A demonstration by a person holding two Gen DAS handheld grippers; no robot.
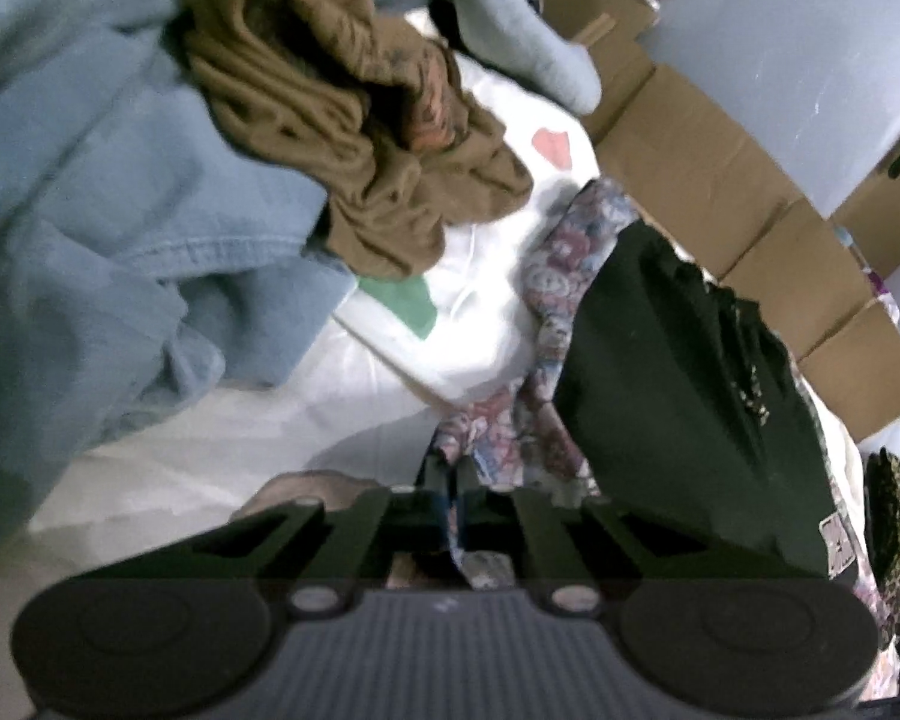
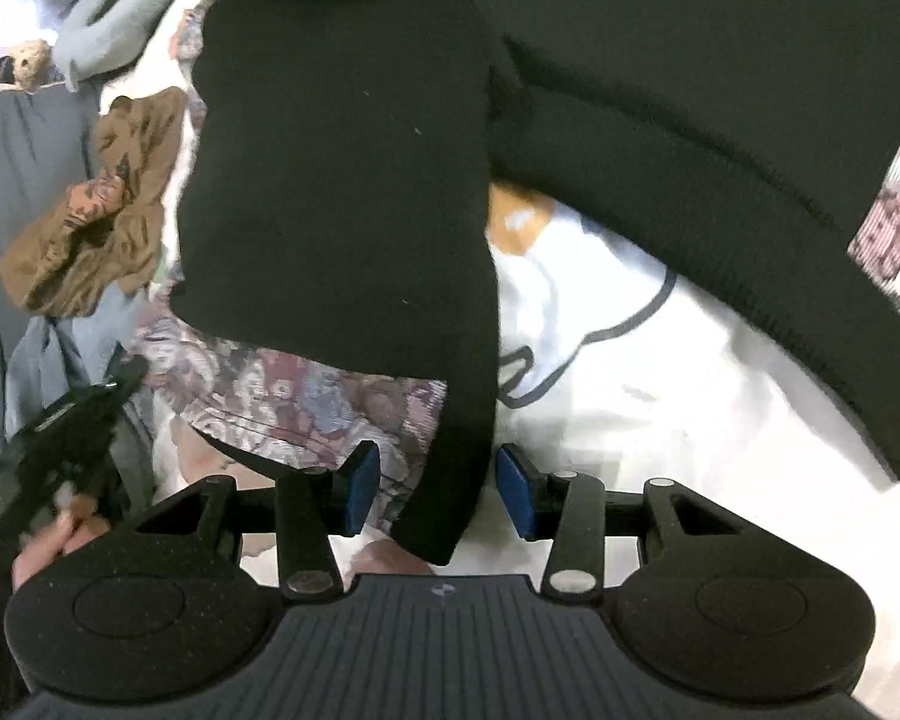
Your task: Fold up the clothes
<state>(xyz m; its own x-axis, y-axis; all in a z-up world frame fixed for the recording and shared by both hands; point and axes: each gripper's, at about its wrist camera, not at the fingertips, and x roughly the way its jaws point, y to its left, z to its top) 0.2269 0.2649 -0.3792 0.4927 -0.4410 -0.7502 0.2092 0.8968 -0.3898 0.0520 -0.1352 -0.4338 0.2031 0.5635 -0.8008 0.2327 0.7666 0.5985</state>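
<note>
Floral garment (image 1: 546,276), pinched by the left gripper (image 1: 450,480).
Right gripper (image 2: 438,495): jaws wide, straddling a black knit sweater (image 2: 342,180).

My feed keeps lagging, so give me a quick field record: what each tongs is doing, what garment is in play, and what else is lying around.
left tongs: shut on the patterned cloth
right tongs: open, the black sweater edge hanging between the blue pads, not clamped
surface: white sheet
other clothes: brown shirt, blue sweatshirt
background: cardboard boxes
fold state: not yet folded
</note>
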